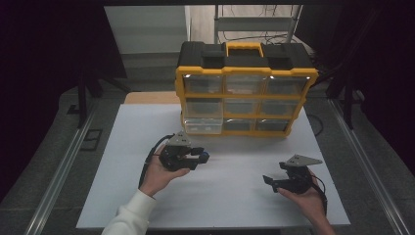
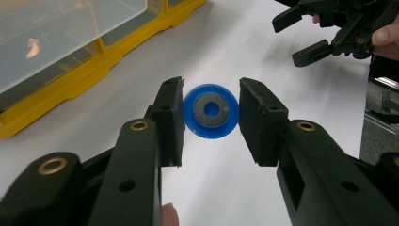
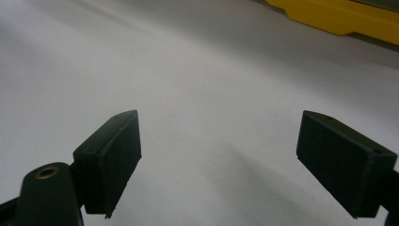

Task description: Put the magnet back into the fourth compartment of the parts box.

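Organizer (image 1: 244, 93) up high, left gripper (image 1: 199, 157) carrying a blue wheel (image 1: 204, 157) just before it. Left gripper view: jaws clamp the wheel (image 2: 211, 111) above the surface (image 2: 291, 99). Right gripper (image 3: 219, 146) gapes, idle. Next, probably a drawer.

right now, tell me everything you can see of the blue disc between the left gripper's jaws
The blue disc is small, round and looks like glossy plastic, with a dark grey ring set in its face and a blue-filled hole at the centre. It stands on edge, face toward the camera, clamped at its rim by the left gripper: both black pads touch its sides. It seems to be held just above the white table sheet, in front of the yellow drawer cabinet.
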